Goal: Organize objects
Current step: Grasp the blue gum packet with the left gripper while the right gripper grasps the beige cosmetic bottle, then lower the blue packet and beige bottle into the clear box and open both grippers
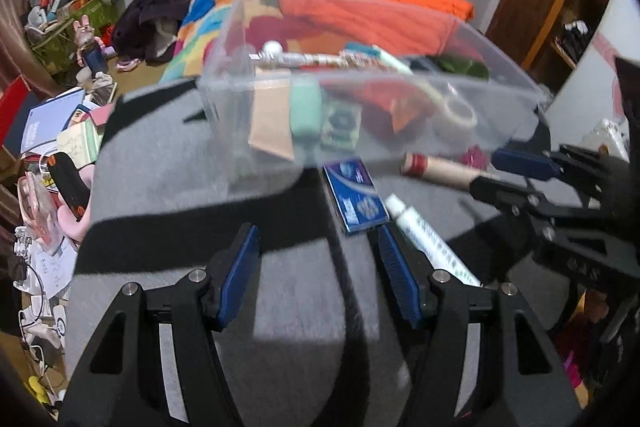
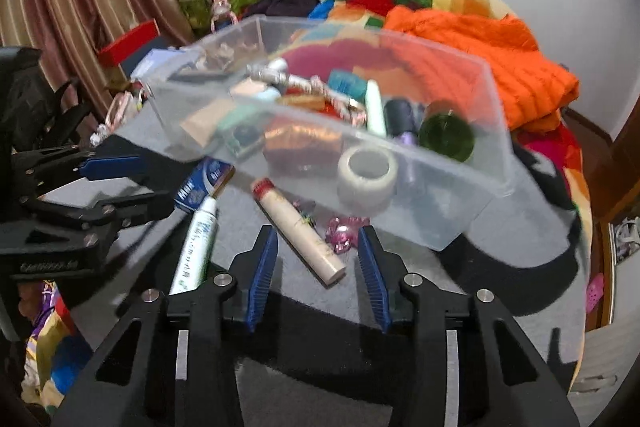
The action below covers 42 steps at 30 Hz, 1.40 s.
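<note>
1. Left claw point(image 1: 316, 267): blue pads spread wide, nothing between them. It hovers over the grey worktop point(image 1: 168, 163).
2. Right claw point(image 2: 318, 267): also wide open and empty. The cardboard tube point(image 2: 298, 227) lies just ahead of its left pad, angled across the gap but not gripped.
3. Clear plastic bin point(image 2: 460, 183) sits ahead of both claws, on the far part of the worktop. It already holds many items: a tape roll point(image 2: 368, 173), a green round lid point(image 2: 448, 137), a mint tube point(image 2: 375, 107) and mixed small packets. Judgement: the sorting is well advanced.
4. Left outside the bin, as far as I can see: the cardboard tube, a white tube point(image 2: 196, 247) to the left of the right claw, a blue box point(image 2: 202, 185) ahead-left near the bin wall, and a pink crinkled wrapper point(image 2: 344, 231) just ahead of the right claw's right pad. Four pieces, probably the remainder.
5. Room: the loose items are crowded between the two claws and the bin's near wall. The left claw appears at the right claw's left side, close to the white tube and blue box, so the two could collide.
6. Edges: the bin's right end stands near the worktop's right edge; the worktop behind both claws is open. Motion blur limits fine detail.
</note>
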Each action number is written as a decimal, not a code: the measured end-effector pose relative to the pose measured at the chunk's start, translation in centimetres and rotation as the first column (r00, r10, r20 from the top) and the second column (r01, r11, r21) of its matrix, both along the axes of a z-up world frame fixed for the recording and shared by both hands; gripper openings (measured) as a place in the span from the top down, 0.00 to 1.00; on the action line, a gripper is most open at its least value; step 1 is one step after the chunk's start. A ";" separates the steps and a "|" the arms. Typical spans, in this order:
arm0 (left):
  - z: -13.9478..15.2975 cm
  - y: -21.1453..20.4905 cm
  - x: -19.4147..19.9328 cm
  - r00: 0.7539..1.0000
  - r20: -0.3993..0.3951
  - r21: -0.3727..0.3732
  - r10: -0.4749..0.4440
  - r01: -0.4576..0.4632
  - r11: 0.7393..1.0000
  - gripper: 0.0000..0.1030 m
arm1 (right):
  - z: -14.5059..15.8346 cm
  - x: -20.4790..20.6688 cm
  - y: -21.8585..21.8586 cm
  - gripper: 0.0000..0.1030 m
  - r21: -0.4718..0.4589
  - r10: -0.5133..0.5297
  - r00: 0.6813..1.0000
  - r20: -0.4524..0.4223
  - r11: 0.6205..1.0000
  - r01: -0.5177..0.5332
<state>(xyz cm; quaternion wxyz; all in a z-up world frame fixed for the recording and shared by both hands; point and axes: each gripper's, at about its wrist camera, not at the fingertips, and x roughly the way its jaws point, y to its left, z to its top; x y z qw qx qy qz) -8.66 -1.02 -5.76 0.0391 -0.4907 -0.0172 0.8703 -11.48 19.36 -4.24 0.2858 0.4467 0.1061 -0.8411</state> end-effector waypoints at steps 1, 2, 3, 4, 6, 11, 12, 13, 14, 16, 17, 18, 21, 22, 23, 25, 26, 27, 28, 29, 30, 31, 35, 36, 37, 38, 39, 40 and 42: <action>-0.2 0.3 0.1 1.000 0.004 -0.004 -0.007 0.007 1.000 0.40 | -0.3 -0.1 0.0 0.69 0.000 0.003 1.000 0.017 1.000 -0.003; -0.5 0.5 0.2 1.000 0.008 -0.011 -0.014 0.014 1.000 0.40 | -0.6 0.0 0.1 0.74 -0.004 0.011 0.999 0.033 1.000 -0.011; -0.7 0.8 0.2 1.000 0.003 -0.029 -0.017 0.017 0.999 0.40 | -0.8 0.2 0.1 0.77 -0.009 0.022 0.999 0.043 1.000 -0.021; -0.7 1.1 0.1 1.000 0.001 -0.040 -0.020 0.020 0.999 0.40 | -0.9 0.5 0.1 0.78 -0.011 0.027 0.999 0.041 1.000 -0.026; -0.7 1.4 -0.3 1.000 0.002 -0.044 -0.028 0.028 0.999 0.40 | -0.7 1.0 0.3 0.79 -0.042 0.071 0.995 0.064 0.997 -0.068; -0.9 1.6 -1.9 0.999 0.017 -0.024 -0.031 0.032 0.999 0.40 | -0.5 1.2 -0.3 0.79 -0.041 0.103 0.993 0.061 0.994 -0.101; -1.0 1.7 -2.1 0.999 0.015 -0.030 -0.029 0.029 0.999 0.40 | -0.6 0.9 -0.5 0.79 -0.041 0.106 0.992 0.068 0.994 -0.103; -1.0 1.8 -2.4 1.000 0.011 -0.036 -0.028 0.028 0.999 0.40 | -0.7 0.9 -0.8 0.79 -0.040 0.110 0.992 0.069 0.993 -0.107; -1.0 1.9 -2.6 1.000 0.009 -0.040 -0.025 0.025 0.999 0.40 | -0.7 0.6 -1.0 0.79 -0.036 0.113 0.991 0.067 0.993 -0.111; -1.0 1.9 -3.0 1.000 0.008 -0.040 -0.016 0.016 0.999 0.40 | -0.8 0.3 -1.8 0.79 -0.018 0.116 0.992 0.058 0.993 -0.115; -0.9 2.0 -3.1 1.000 0.005 -0.041 -0.013 0.013 0.999 0.44 | -1.0 0.2 -2.1 0.79 -0.009 0.113 0.992 0.053 0.994 -0.113; -0.9 2.0 -3.2 1.000 0.000 -0.045 -0.010 0.010 0.999 0.47 | -1.1 0.1 -2.5 0.79 -0.002 0.111 0.993 0.050 0.994 -0.111; -0.8 1.9 -3.1 1.000 -0.016 -0.046 -0.020 0.019 0.999 0.69 | -1.0 0.4 -2.6 0.84 -0.006 0.104 0.994 0.033 0.995 -0.104; -0.8 1.9 -3.0 1.000 -0.019 -0.045 -0.024 0.023 0.999 0.74 | -0.9 0.6 -2.6 0.85 -0.010 0.105 0.994 0.032 0.994 -0.105; -0.7 1.8 -2.8 0.999 -0.023 -0.042 -0.024 0.023 0.999 0.74 | -0.9 0.7 -2.5 0.87 -0.012 0.103 0.994 0.031 0.995 -0.103; -0.7 1.5 -2.4 0.999 -0.027 -0.015 -0.023 0.022 1.000 0.74 | -0.8 1.1 -2.2 0.87 -0.017 0.094 0.995 0.024 0.995 -0.094; -0.6 1.3 -2.0 0.999 -0.031 -0.009 -0.017 0.017 1.000 0.74 | -0.7 1.3 -2.1 0.87 -0.021 0.096 0.995 0.022 0.995 -0.096; -0.6 1.2 -1.6 0.999 -0.033 -0.006 -0.012 0.012 1.000 0.74 | -0.5 1.7 -1.9 0.87 -0.026 0.097 0.995 0.019 0.995 -0.096; -0.4 1.1 -1.3 0.999 -0.037 -0.001 -0.009 0.009 1.000 0.74 | -0.3 1.9 -1.8 0.87 -0.031 0.097 0.995 0.015 0.995 -0.096; -0.3 0.9 -0.8 0.999 -0.042 0.006 -0.004 0.004 1.000 0.74 | -0.2 2.2 -1.7 0.87 -0.036 0.097 0.995 0.012 0.995 -0.096; -0.1 0.7 -0.5 0.999 -0.048 0.015 0.003 -0.002 1.000 0.74 | 0.1 2.4 -1.5 0.87 -0.041 0.093 0.996 0.008 0.995 -0.093; 0.1 0.7 -0.1 0.999 -0.054 0.020 0.009 -0.008 1.000 0.74 | 0.3 2.5 -1.3 0.87 -0.048 0.088 0.996 0.004 0.995 -0.088; 1.4 0.3 0.7 0.996 -0.081 0.046 0.023 -0.020 0.999 0.74 | 2.0 2.5 -0.5 0.87 -0.095 0.055 0.998 -0.011 0.994 -0.056; 1.8 0.3 0.8 0.996 -0.088 0.050 0.020 -0.015 0.999 0.74 | 2.5 2.5 -0.3 0.87 -0.106 0.048 0.999 -0.020 0.993 -0.050; 2.2 0.3 0.8 0.995 -0.096 0.055 0.019 -0.013 0.998 0.74 | 2.9 2.4 -0.2 0.87 -0.116 0.043 0.999 -0.029 0.992 -0.046; 2.5 0.3 0.8 0.994 -0.104 0.056 0.019 -0.013 0.998 0.74 | 3.3 2.4 -0.2 0.87 -0.124 0.039 0.999 -0.038 0.991 -0.044; 3.0 0.4 0.8 0.993 -0.116 0.056 0.018 -0.011 0.998 0.74 | 4.0 2.3 -0.1 0.87 -0.135 0.030 0.998 -0.055 0.990 -0.038; 3.4 0.4 0.8 0.992 -0.127 0.054 0.016 -0.009 0.998 0.74 | 4.4 2.2 -0.1 0.87 -0.140 0.025 0.998 -0.064 0.990 -0.034; 4.3 0.5 0.7 0.989 -0.149 0.057 0.015 -0.006 0.998 0.74 | 5.3 1.8 -0.1 0.87 -0.150 0.010 0.996 -0.088 0.988 -0.023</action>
